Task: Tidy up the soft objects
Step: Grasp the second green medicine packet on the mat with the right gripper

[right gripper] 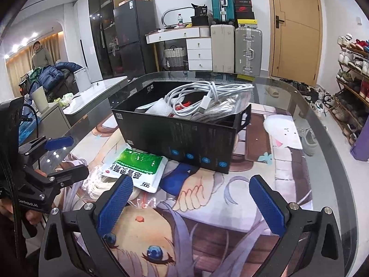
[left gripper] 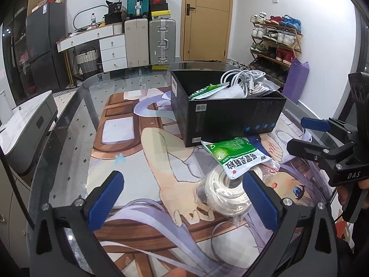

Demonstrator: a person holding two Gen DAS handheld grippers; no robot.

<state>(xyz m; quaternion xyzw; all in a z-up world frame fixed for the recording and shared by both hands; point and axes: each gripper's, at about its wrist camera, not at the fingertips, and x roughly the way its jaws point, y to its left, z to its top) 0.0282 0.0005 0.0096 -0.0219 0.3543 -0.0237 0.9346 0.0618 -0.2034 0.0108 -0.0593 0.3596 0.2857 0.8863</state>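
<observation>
While both hand-held grippers gape empty, the green sachet [left gripper: 237, 155] lies just beyond the left hand-held gripper [left gripper: 182, 198].

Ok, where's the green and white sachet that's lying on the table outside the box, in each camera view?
Left wrist view: the green and white sachet lies right of centre, in front of the black box, overlapping the bagged coil of white cable.
Right wrist view: the sachet lies left of centre, its far edge at the box's near left corner.
Shared landmark: the black box, with blue round icons along its near side.
</observation>
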